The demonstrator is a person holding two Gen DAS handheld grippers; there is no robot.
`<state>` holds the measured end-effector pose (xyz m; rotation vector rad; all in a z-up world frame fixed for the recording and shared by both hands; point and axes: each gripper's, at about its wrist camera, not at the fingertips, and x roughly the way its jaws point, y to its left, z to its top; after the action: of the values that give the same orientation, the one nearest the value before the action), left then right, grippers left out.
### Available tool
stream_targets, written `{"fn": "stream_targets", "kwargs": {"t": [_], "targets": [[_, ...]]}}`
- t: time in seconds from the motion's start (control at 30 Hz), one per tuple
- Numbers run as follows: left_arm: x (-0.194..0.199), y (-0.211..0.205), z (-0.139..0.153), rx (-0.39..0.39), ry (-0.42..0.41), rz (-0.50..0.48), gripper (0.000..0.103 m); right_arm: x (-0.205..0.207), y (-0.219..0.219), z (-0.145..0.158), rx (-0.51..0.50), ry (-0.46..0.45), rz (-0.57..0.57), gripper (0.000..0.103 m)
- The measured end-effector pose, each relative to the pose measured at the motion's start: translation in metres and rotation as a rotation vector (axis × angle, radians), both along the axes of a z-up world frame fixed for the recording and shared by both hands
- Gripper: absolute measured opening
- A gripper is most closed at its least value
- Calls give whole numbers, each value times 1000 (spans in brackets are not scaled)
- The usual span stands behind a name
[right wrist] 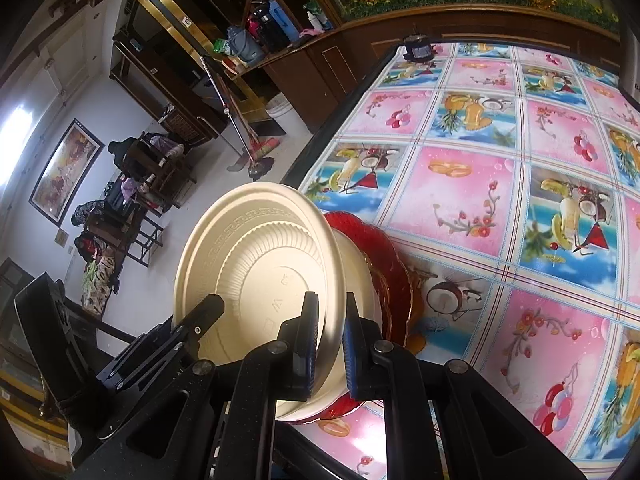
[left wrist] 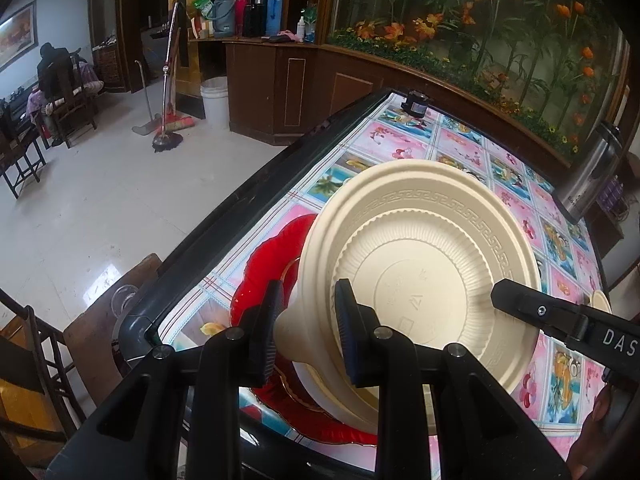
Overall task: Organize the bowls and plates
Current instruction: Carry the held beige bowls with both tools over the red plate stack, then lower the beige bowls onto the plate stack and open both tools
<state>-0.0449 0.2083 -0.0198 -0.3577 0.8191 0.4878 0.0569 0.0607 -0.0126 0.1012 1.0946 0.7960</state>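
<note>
A cream plastic plate (left wrist: 420,264) is held tilted, underside toward the cameras, above a red glass plate (left wrist: 260,260) lying at the table's near-left corner. My left gripper (left wrist: 309,286) is shut on the cream plate's left rim. The right gripper (left wrist: 505,292) reaches in from the right onto the opposite rim. In the right wrist view my right gripper (right wrist: 331,298) is shut on the edge of the cream plate (right wrist: 256,264), and the left gripper (right wrist: 208,308) shows at its far side. Another cream dish (right wrist: 358,280) rests in the red plate (right wrist: 386,248).
The table (right wrist: 480,200) wears a pink and blue fruit-print cloth, with a dark raised edge (left wrist: 248,196) on the left. A small black object (left wrist: 416,104) sits at the far corner, a steel flask (left wrist: 592,176) at the right. A wooden chair (left wrist: 104,320) stands by the corner.
</note>
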Motion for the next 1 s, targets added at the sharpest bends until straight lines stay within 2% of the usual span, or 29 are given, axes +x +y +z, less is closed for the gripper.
{"fn": "stream_targets", "kwargs": {"t": [1.0], "targets": [[2, 3, -10, -10, 27, -10, 25, 4, 1, -11, -19, 10, -11, 11]]}}
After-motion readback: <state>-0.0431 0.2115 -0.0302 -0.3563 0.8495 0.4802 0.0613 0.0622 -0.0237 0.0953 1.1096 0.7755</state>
